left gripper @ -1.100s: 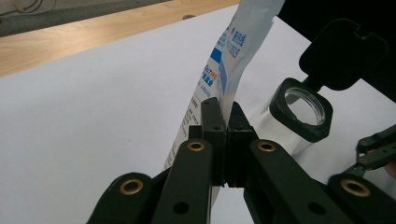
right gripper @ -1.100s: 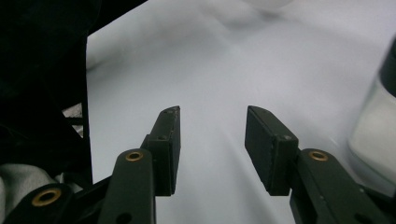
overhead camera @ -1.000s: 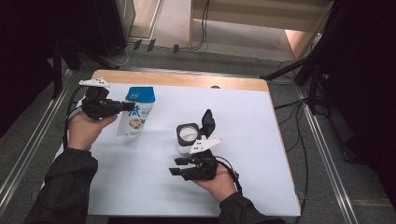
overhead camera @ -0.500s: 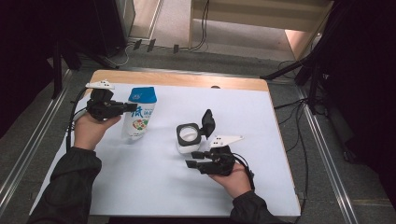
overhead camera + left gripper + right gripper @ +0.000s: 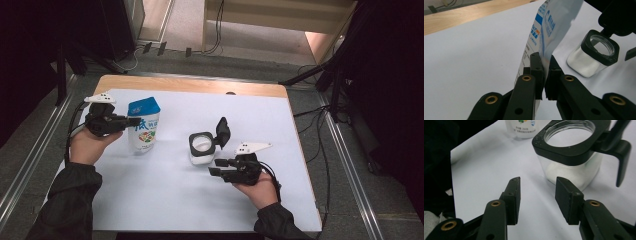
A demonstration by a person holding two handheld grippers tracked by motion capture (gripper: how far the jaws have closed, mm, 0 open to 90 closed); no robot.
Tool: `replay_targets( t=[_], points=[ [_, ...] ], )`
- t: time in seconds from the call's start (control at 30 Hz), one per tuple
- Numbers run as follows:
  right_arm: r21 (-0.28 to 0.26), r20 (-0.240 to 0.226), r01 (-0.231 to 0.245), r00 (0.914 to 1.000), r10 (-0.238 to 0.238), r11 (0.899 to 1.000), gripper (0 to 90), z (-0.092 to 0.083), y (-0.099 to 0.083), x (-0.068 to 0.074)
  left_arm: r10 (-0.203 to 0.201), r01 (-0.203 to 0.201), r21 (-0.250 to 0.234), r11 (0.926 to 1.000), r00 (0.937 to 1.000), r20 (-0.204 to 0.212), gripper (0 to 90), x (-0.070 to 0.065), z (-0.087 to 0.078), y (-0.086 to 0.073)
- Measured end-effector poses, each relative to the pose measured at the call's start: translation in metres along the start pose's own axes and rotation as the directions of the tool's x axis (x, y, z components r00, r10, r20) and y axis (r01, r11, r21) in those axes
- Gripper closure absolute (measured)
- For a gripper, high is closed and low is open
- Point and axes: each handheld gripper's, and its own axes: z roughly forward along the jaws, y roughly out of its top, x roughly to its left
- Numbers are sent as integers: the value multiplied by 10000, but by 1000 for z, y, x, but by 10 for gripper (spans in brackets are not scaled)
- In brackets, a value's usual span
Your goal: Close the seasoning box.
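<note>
A blue and white pouch (image 5: 144, 125) stands at the left of the white sheet. My left gripper (image 5: 134, 121) is shut on its side edge; in the left gripper view the pads (image 5: 536, 65) pinch the pouch (image 5: 549, 30) flat between them. A clear square jar (image 5: 201, 148) of white powder sits mid-table, its black flip lid (image 5: 222, 132) standing open. My right gripper (image 5: 214, 167) hovers just in front and to the right of the jar, open with nothing between its jaws. In the right gripper view (image 5: 537, 187) the jar (image 5: 569, 157) lies just beyond the fingertips.
The white sheet (image 5: 165, 200) covers a wooden table whose bare far edge (image 5: 190, 85) shows. Metal rails run along both sides, and cables lie on the floor behind. The jar (image 5: 594, 57) stands to the right of the pouch in the left gripper view.
My right hand has moved to the right across the table, drawing the open gripper away from the jar's front. The left gripper, the pouch and the jar have stayed put.
</note>
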Motion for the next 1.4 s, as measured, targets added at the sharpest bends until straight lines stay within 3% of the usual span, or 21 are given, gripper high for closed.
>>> replay_targets(
  t=[0.33, 0.47, 0.57, 0.77, 0.93, 1.2, 1.4],
  points=[
    [-117, 345, -102, 9993, 106, 9999, 571, -7, 1, -11, 163, -163, -23, 9999, 9997, 163, 828, -2, -5, -11],
    [-63, 535, -40, 9986, 43, 10000, 572, -7, 2, -15, 508, -508, -292, 9983, 9987, 7, 676, -4, -6, -13],
    [-68, 694, -86, 9975, 90, 9999, 588, -9, 4, -18, 474, -474, -245, 9986, 9989, -7, 550, -4, -7, -14],
    [-430, 818, -560, 9949, 593, 9975, 611, -13, 6, -28, 535, -533, -250, 9983, 9986, 64, 440, -4, -8, -20],
    [-453, 1101, -578, 9920, 625, 9973, 726, -17, 10, -32, 717, -717, -40, 9974, 9974, 45, 408, -3, -8, -27],
    [-666, 1365, -971, 9850, 1055, 9930, 886, -18, 17, -44, 594, -594, 174, 9981, 9982, 12, 394, -4, -7, -37],
    [-802, 1574, -1023, 9809, 1140, 9915, 900, -14, 26, -52, 569, -570, 194, 9982, 9984, 75, 391, -5, -6, -43]
  ],
)
